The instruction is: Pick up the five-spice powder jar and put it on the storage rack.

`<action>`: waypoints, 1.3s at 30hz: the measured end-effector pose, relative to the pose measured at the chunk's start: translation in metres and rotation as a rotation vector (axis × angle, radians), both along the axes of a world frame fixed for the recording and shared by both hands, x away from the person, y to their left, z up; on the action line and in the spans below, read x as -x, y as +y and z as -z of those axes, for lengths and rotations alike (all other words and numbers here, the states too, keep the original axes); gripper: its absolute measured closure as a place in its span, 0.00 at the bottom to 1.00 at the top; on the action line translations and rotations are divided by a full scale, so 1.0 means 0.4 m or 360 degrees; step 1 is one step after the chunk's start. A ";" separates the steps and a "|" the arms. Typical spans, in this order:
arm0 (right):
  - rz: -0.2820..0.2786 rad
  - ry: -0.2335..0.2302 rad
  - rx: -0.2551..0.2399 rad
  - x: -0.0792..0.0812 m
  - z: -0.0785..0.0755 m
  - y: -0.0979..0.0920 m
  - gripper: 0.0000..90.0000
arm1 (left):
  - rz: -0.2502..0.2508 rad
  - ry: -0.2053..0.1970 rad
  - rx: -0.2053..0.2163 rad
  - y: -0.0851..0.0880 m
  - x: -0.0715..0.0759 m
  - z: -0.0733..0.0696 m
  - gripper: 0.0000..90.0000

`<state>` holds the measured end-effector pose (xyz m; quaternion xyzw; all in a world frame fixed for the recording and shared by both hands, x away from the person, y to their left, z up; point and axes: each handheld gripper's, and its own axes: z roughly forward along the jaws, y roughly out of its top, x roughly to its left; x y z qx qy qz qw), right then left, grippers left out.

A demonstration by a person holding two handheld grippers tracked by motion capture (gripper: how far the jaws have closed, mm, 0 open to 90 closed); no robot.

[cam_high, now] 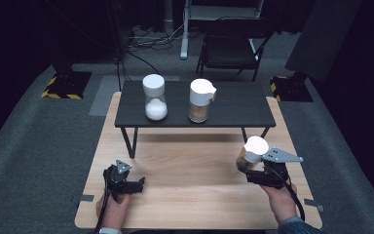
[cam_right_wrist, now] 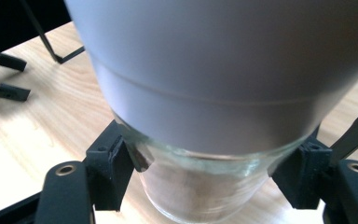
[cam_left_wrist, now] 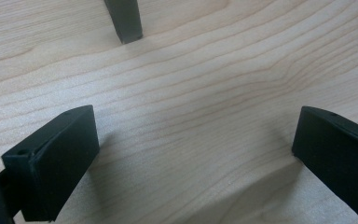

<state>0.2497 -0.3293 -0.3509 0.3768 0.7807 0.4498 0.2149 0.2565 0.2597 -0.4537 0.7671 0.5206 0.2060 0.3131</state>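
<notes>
My right gripper [cam_high: 246, 168] is shut on a glass jar with a white lid [cam_high: 253, 150], held just above the wooden table at the right front. In the right gripper view the jar [cam_right_wrist: 200, 186] sits between both jaws, which press its glass body below the white lid [cam_right_wrist: 223, 70]. My left gripper [cam_high: 139, 184] rests at the table's left front, open with nothing between its jaws. The left gripper [cam_left_wrist: 191, 154] shows bare wood between its wide-apart jaws. Two more white-lidded jars stand on the low dark shelf [cam_high: 233, 109]: one with white contents [cam_high: 155, 97], one with brown contents [cam_high: 200, 101].
The dark shelf stands on thin black legs [cam_high: 129, 141] across the back of the wooden table [cam_high: 190, 185]; one leg [cam_left_wrist: 126, 21] is just ahead of my left gripper. A folding chair [cam_high: 231, 46] and stand bases sit on the floor behind.
</notes>
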 end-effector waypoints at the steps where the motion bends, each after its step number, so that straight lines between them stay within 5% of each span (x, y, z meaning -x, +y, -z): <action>1: 0.0003 -0.0008 0.0002 -0.002 -0.005 0.000 0.34 | -0.0001 0.0000 0.0001 0.000 0.000 0.000 0.00; 14: 0.0077 -0.0024 -0.0005 -0.035 -0.061 0.007 0.34 | 0.0001 0.0002 -0.0002 0.000 0.001 -0.001 0.00; 39: 0.0083 -0.0086 0.0005 -0.088 -0.161 0.060 0.34 | 0.0002 0.0002 -0.0001 0.000 0.002 -0.001 0.00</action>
